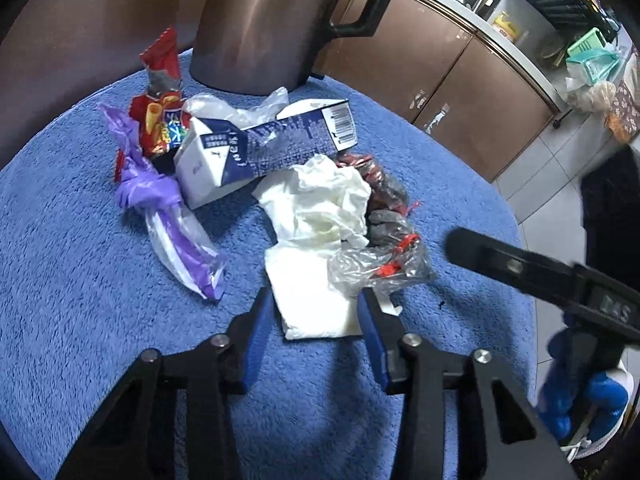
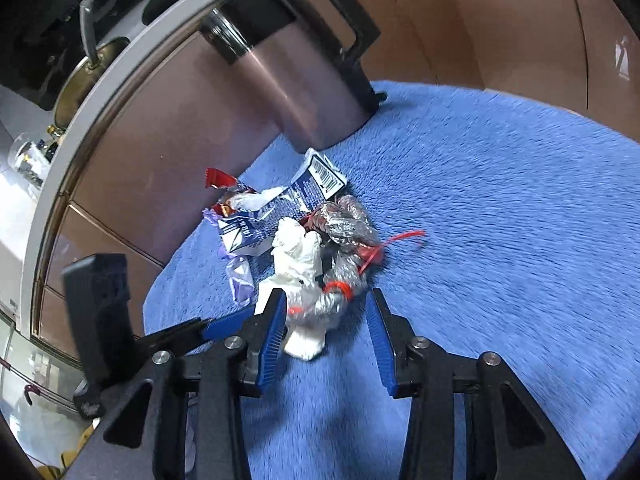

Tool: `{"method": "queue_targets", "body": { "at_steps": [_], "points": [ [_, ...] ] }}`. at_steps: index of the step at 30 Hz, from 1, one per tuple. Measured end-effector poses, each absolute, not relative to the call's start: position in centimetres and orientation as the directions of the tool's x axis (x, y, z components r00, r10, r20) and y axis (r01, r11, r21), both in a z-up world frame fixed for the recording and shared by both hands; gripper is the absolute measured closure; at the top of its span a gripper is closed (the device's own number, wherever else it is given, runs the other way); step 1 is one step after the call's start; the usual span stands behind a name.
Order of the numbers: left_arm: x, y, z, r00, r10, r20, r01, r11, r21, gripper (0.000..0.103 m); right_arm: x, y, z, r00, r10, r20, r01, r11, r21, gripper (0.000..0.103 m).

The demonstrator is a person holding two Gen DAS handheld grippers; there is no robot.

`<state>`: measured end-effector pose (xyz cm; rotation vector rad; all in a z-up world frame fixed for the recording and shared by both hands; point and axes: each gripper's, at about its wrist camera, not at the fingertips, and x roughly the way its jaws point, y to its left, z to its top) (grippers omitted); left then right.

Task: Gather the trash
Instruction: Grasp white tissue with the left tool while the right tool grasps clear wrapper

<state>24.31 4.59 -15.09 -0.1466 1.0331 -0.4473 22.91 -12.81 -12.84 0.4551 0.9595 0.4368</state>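
On a round table covered with a blue fleecy cloth [image 1: 80, 280], the trash sits in one heap near the middle, in front of a tall brown jug [image 1: 260, 20] with a black handle.

Going left to right in the left wrist view: a knotted purple plastic bag [image 1: 148, 192] at about ten o'clock from the left gripper [image 1: 316, 312]; behind it a red snack wrapper [image 1: 162, 92]; then a blue and white carton [image 1: 256, 148] lying on its side, long axis running from lower left to upper right; then a crumpled white tissue [image 1: 320, 216] at twelve o'clock; and at one o'clock a clear plastic bag with red bits [image 1: 384, 256], touching the tissue.

The left gripper's jaws stand apart, clasping nothing yet. The flat near end of the tissue lies right between the blue pads [image 1: 256, 332], but whether they touch it cannot be told. The tissue's long axis runs straight away from the gripper, toward the carton.

In the right wrist view, the right gripper [image 2: 326, 320] is also released, jaws apart and empty. The same tissue [image 2: 298, 264] and clear bag [image 2: 344, 280] lie at twelve o'clock, just beyond its tips.

Both hands point at the same spot. The left looks nearer to the tissue, so the right would better take the clear bag.
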Motion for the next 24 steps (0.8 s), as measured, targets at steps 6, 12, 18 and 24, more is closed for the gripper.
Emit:
{"method": "queue_targets", "body": {
  "at_steps": [6, 12, 18, 24],
  "points": [
    [24.2, 4.3, -15.2, 0.412, -0.464, -0.784, 0.323, 0.879, -0.351, 0.071, 25.0, -12.2, -14.7, 0.461, 0.560, -0.689, -0.115, 0.807, 0.579, 0.061],
    [23.8, 5.3, -15.4, 0.396, -0.514, -0.761, 0.315, 0.855, -0.413, 0.071, 25.5, -12.3, -15.5, 0.451, 0.559, -0.696, -0.095, 0.805, 0.585, 0.086],
    [23.9, 5.5, -15.5, 0.406, -0.486, -0.774, 0.282, 0.872, -0.399, 0.089, 24.3, -13.5, -14.4, 0.488, 0.552, -0.676, -0.114, 0.808, 0.578, 0.089],
    [23.3, 6.0, -15.2, 0.428, -0.477, -0.768, 0.265, 0.878, -0.398, 0.098, 22.1, -15.0, -13.2, 0.526, 0.541, -0.657, -0.119, 0.811, 0.573, 0.089]
  ]
}}
